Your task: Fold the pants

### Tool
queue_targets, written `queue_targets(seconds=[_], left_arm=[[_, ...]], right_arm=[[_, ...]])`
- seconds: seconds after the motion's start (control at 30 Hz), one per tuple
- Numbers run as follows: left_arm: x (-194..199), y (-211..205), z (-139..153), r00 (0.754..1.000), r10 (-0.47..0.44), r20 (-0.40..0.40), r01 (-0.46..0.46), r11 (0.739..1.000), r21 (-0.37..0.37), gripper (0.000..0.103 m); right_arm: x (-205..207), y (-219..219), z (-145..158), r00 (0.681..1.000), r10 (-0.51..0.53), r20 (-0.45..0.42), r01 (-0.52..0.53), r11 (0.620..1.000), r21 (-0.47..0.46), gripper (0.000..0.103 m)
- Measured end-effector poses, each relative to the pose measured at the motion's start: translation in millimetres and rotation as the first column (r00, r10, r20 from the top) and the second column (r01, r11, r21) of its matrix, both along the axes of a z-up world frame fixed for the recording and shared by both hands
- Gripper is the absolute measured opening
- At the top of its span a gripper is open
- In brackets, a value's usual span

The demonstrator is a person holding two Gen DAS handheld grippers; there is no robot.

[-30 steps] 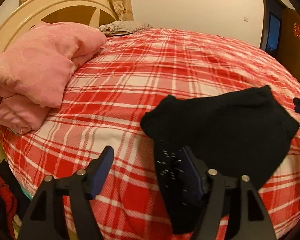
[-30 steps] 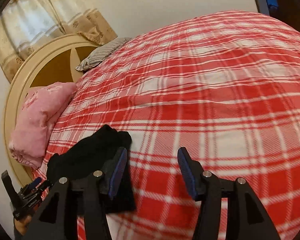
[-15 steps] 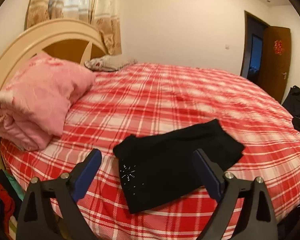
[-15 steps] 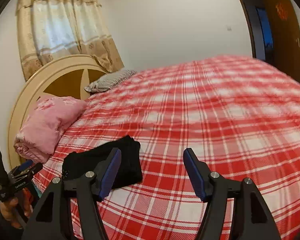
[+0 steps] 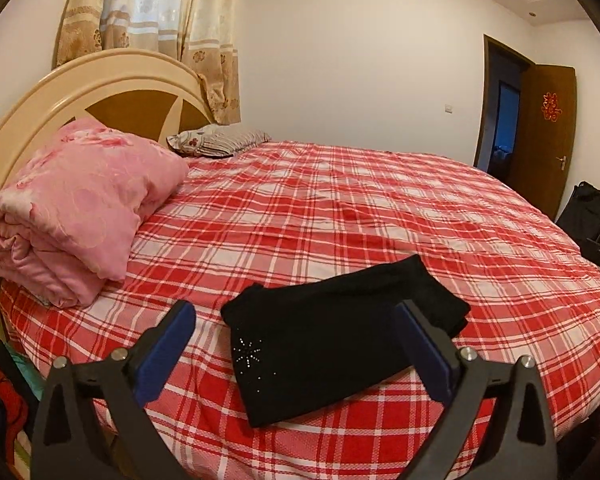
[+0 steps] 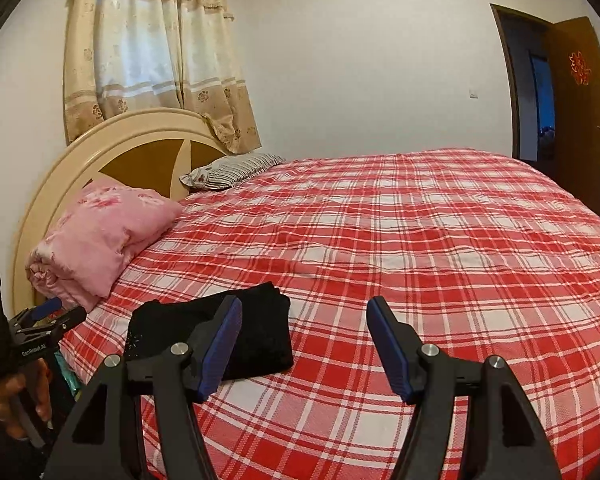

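In the left wrist view, the black pants [image 5: 340,336] are seen folded flat near the bed [image 5: 380,208] edge; the left claw [image 5: 296,344] is held wide open above them, gripping nothing. In the right wrist view, the right claw [image 6: 304,344] is also spread open and empty, so the fold is judged finished.

Two hand-held grippers, black frames with blue pads

The left gripper [image 5: 296,340] has matte black angular arms with triangular cut-outs, a pair of round silver screw heads on each arm, and flat dark-blue fingers [image 5: 162,354] rising from them. The right gripper [image 6: 304,344] is built the same: black arms, silver screws, blue rubbery fingers [image 6: 388,348] with black backing. Seen at the far left of the right wrist view, the left gripper's black body carries small white lettering reading "GenRobot.AI", a blue part near its tip and an upright black bar; a hand [image 6: 8,404] is around its handle.
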State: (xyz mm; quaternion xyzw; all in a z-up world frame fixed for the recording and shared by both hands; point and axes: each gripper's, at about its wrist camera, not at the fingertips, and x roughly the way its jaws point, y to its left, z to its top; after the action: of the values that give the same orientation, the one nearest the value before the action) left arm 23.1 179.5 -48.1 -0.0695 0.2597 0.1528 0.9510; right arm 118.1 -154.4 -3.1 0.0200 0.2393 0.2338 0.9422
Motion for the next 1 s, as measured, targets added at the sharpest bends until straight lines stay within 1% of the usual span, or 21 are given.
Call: queue_targets(seconds=[0.17, 0.47, 0.77, 1.0], left_arm=[[-1, -1, -1, 1.000, -0.001, -0.004, 0.001, 1.000, 0.000, 0.101], [1, -10, -2, 1.000, -0.017, -0.013, 0.018, 1.000, 0.024, 0.101], [3, -13, -3, 0.999, -0.029, -0.023, 0.029, 0.999, 0.027, 0.101], [5, -16, -2, 0.999, -0.032, -0.034, 0.033, 0.999, 0.034, 0.103]], right_arm=[[-1, 0, 0, 1.000, 0.000, 0.003, 0.000, 1.000, -0.001, 0.066], [-3, 2, 0, 1.000, 0.003, 0.003, -0.003, 1.000, -0.004, 0.066], [-1, 5, -5, 1.000, 0.007, -0.002, -0.007, 1.000, -0.017, 0.066], [-3, 7, -5, 1.000, 0.010, 0.010, -0.010, 1.000, -0.028, 0.066]])
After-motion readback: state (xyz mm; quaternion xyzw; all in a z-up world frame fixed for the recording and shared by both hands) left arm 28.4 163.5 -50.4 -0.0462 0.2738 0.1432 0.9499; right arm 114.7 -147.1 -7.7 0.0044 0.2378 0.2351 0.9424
